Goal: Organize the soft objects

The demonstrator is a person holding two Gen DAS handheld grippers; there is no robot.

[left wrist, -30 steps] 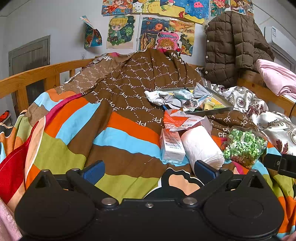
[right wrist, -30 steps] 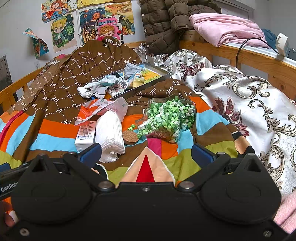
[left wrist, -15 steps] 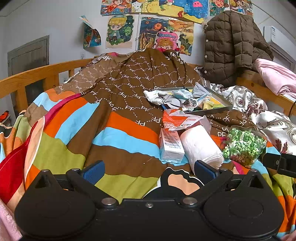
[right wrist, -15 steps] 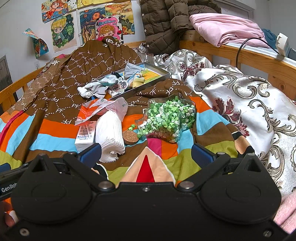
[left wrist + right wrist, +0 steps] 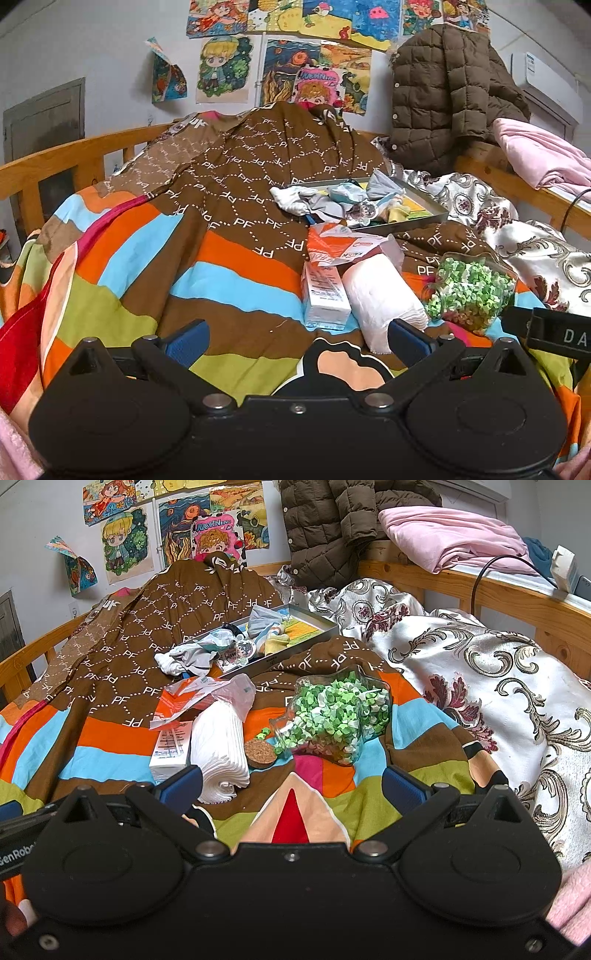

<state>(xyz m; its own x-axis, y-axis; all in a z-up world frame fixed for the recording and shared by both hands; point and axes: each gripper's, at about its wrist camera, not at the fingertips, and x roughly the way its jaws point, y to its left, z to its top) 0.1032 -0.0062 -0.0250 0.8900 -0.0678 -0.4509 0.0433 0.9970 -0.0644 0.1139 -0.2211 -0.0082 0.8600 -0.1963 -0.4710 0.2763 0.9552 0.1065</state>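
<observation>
A white stack of cotton pads [image 5: 380, 295] [image 5: 221, 749] lies on the striped quilt, beside a small white box [image 5: 325, 291] [image 5: 170, 747] and a torn orange-and-clear wrapper [image 5: 343, 245] [image 5: 199, 698]. A glass jar of green paper stars [image 5: 469, 290] [image 5: 332, 716] lies on its side, its cork [image 5: 260, 757] loose next to it. Behind sits a flat tin tray [image 5: 421, 221] [image 5: 314, 622] with crumpled grey-white cloth [image 5: 306, 201] [image 5: 192, 659] spilling over its edge. My left gripper [image 5: 295, 341] and right gripper [image 5: 291, 788] hover open above the quilt, near the pile, holding nothing.
A brown patterned blanket [image 5: 258, 173] is heaped at the back and a cream brocade cover [image 5: 480, 672] lies at the right. A wooden bed rail [image 5: 74, 162] runs round. A brown puffer jacket [image 5: 447, 96] and pink bedding [image 5: 450, 535] rest on the far rail.
The left view has drifted slightly, with the objects sliding a little left in frame. The right gripper has held still. Both stay open.
</observation>
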